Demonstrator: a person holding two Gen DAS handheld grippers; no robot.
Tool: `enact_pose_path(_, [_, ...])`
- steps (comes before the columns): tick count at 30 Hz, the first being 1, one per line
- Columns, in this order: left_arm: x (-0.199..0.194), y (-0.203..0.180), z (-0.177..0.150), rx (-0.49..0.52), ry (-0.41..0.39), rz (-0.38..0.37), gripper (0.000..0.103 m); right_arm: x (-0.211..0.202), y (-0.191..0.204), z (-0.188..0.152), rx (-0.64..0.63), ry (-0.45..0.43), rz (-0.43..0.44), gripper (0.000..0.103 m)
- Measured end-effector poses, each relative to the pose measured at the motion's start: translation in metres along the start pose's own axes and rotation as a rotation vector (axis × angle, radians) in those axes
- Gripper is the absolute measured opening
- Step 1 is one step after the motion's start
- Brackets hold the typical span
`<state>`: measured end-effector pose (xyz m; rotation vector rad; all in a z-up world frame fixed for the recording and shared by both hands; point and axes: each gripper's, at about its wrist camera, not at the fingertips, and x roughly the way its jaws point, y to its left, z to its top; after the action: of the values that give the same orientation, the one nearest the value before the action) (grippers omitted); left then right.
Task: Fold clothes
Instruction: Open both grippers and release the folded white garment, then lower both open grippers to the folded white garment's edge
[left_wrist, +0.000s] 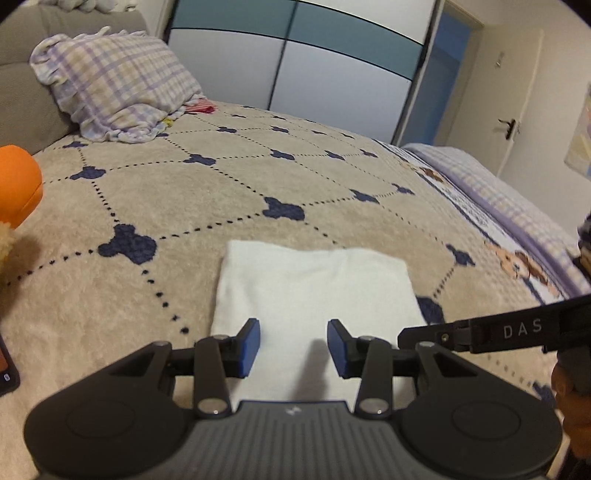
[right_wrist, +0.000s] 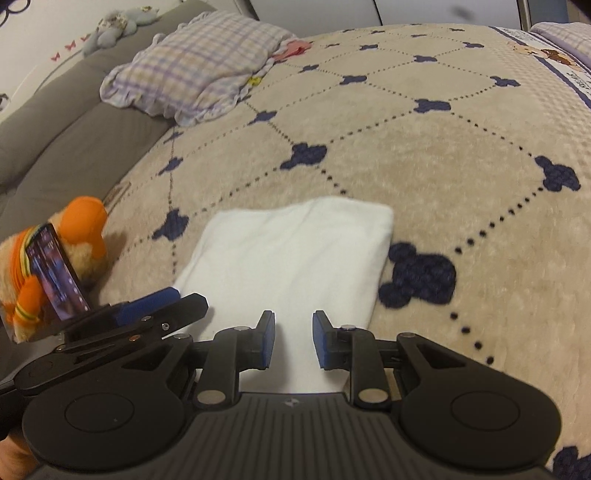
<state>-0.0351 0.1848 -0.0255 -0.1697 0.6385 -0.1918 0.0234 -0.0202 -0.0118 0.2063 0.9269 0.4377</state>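
A white cloth (left_wrist: 314, 288) lies folded into a neat rectangle on the beige bedspread (left_wrist: 184, 192). In the left wrist view my left gripper (left_wrist: 294, 349) hovers over the cloth's near edge, open, with nothing between its blue pads. The right gripper's black arm (left_wrist: 491, 332) reaches in from the right beside it. The right wrist view shows the same white cloth (right_wrist: 291, 251), with my right gripper (right_wrist: 294, 339) open above its near edge, holding nothing. The left gripper's finger (right_wrist: 147, 306) shows at the left there.
A plaid pillow (left_wrist: 114, 85) lies at the head of the bed by a grey headboard (right_wrist: 62, 140). An orange plush toy (right_wrist: 70, 240) props up a phone (right_wrist: 55, 269) at the left. A wardrobe (left_wrist: 314, 59) and a door (left_wrist: 517, 103) stand beyond the bed.
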Motion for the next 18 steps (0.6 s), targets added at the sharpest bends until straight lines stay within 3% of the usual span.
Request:
enact_pose_path(10, [-0.004, -0.001, -0.018, 0.112, -0.017, -0.002, 0.042, 0.002, 0.01, -0.015, -0.104, 0.037, -0.013, 0.026])
enact_pose_path(18, [-0.008, 0.0, -0.023, 0.134, -0.018, 0.011, 0.042, 0.002, 0.018, -0.016, -0.184, 0.08, -0.013, 0.026])
